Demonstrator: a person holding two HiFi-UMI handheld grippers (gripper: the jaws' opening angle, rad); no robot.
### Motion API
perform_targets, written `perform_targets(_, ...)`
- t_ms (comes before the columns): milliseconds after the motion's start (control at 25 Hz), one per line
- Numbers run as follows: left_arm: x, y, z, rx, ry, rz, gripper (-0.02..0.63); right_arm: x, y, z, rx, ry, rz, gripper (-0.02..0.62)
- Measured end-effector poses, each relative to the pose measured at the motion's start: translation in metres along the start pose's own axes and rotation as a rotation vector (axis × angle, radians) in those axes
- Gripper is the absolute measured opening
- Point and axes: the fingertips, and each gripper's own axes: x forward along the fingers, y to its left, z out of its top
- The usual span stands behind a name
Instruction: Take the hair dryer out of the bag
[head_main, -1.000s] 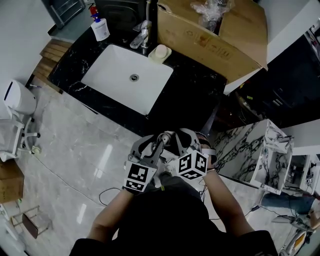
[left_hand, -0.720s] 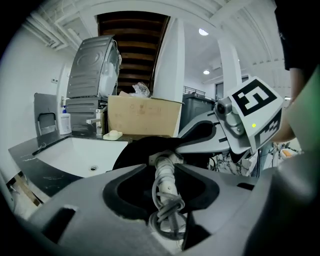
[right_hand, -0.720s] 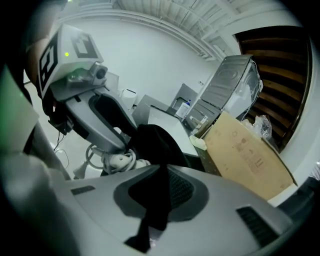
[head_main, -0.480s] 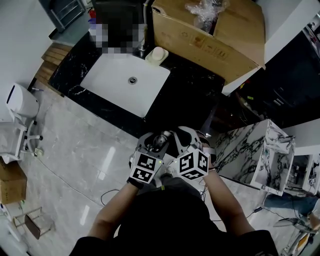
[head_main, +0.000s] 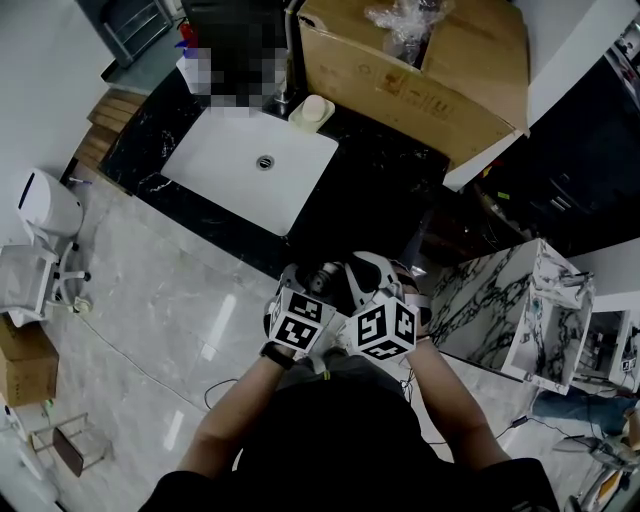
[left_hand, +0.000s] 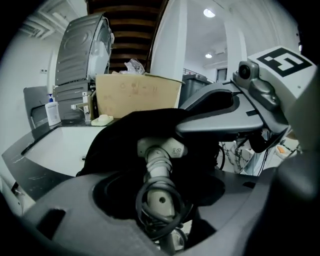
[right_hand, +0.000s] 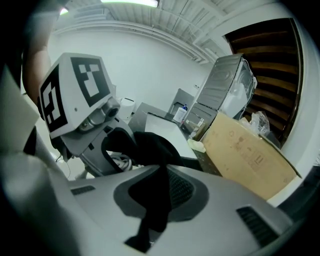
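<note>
Opening left claw (left_hand: 192, 150) straddles hair dryer (left_hand: 160, 167); right claw (right_hand: 155, 200) pinches bag (right_hand: 150, 145).

Black bag (left_hand: 125, 131), white hair dryer (left_hand: 159, 167), white sink (head_main: 235, 175), brown box (head_main: 400, 85)

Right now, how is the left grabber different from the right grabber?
The left gripper has its jaws opening, while the right gripper has its jaws shut. The left gripper has the hair dryer handle between its jaws, without squeezing it; the right gripper pinches a fold of the black bag. Both are grey and sit side by side at the bag.
</note>
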Motion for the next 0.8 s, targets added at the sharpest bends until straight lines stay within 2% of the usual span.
perform_targets(480,0.018,0.002,-0.007,-0.042,0.116,-0.008,0.311,-0.003,-0.003,-0.006,0.036,-0.021,0.009,0.035)
perform_targets(680,0.026,-0.001,-0.012,-0.042,0.191,-0.016,0.313,-0.006,-0.003,-0.009,0.078,-0.031,0.004,0.035)
perform_targets(800,0.034,-0.006,-0.019,-0.020,0.261,-0.052,0.313,-0.008,-0.004,-0.011,0.098,-0.035,0.003,0.035)
